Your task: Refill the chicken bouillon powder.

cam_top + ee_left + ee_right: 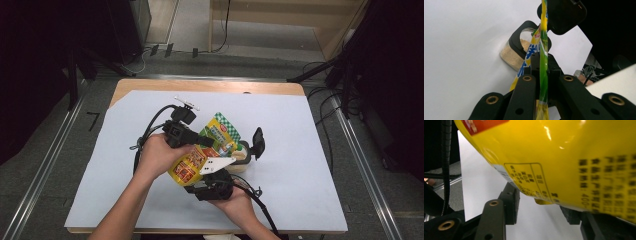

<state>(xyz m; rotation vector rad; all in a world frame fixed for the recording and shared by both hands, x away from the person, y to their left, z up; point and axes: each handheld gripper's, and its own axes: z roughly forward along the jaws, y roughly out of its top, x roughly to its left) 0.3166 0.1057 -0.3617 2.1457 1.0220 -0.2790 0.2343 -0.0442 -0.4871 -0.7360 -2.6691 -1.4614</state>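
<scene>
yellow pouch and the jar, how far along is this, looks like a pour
Done: the jar stands with its lid flipped open and already holds pale granules. In hand: the left gripper is shut on the yellow pouch, held above the jar; the right gripper sits under the pouch's bottom, jaws apart. Left, apparently: finishing the pour, putting the pouch down, closing the lid.

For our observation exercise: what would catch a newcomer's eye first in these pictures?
The bright yellow and green pouch, held up at the middle of the white sheet, clamped edge-on in the left gripper. Just past it stands a black-lidded jar of pale crumbs, lid flipped open. The right gripper sits open under the pouch.
</scene>
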